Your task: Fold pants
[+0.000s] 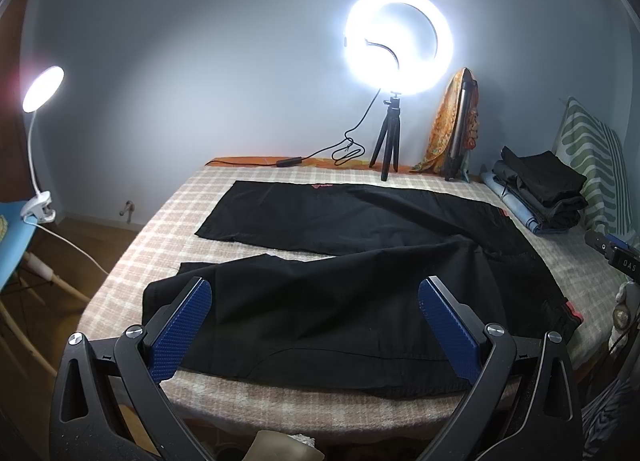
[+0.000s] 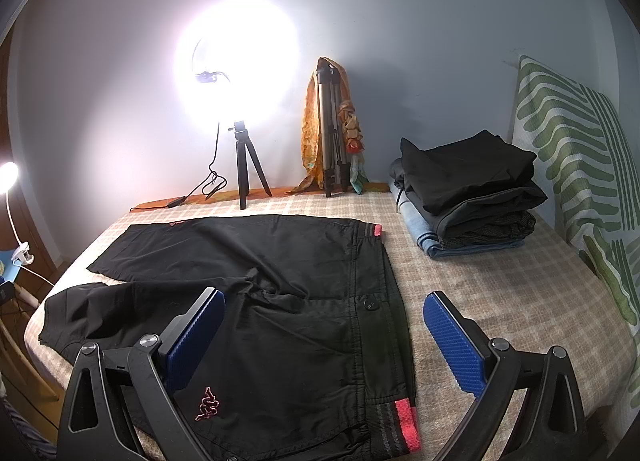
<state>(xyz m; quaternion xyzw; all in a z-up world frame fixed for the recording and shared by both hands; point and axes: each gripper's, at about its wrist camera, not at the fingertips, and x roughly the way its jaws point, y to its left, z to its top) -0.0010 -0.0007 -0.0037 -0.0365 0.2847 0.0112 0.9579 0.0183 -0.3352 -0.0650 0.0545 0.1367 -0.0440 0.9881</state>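
At the bottom of the left wrist view the left gripper (image 1: 314,319) is seen with its jaws spread wide and nothing held between them; it hovers over the near leg of the pants (image 1: 340,289). At the bottom of the right wrist view the right gripper (image 2: 324,335) is likewise spread wide and empty, poised over the waistband end, where a button (image 2: 371,305) and a pink logo (image 2: 208,405) are seen.

One pair of black pants is laid flat across the middle of the bed (image 1: 120,273), its two legs parted and running toward the left of the frame, the waistband toward the right; no fold is yet made, so the opening step is judged to be in hand. The next move is thought to call for both grippers to be lowered and closed on the near leg and waistband edge, so that the near leg can be carried over onto the far one; a thin pinch of cloth is needed without the bed cover being caught.

Further back, toward the right of the frame, one stack of folded clothes (image 2: 468,197) is seen beside one green-patterned pillow (image 2: 580,165). Against the far wall two tripods are counted: one carrying the ring light (image 1: 399,41), one folded tripod (image 2: 330,133) draped with a scarf. One clip lamp (image 1: 43,89) is seen at the upper left.
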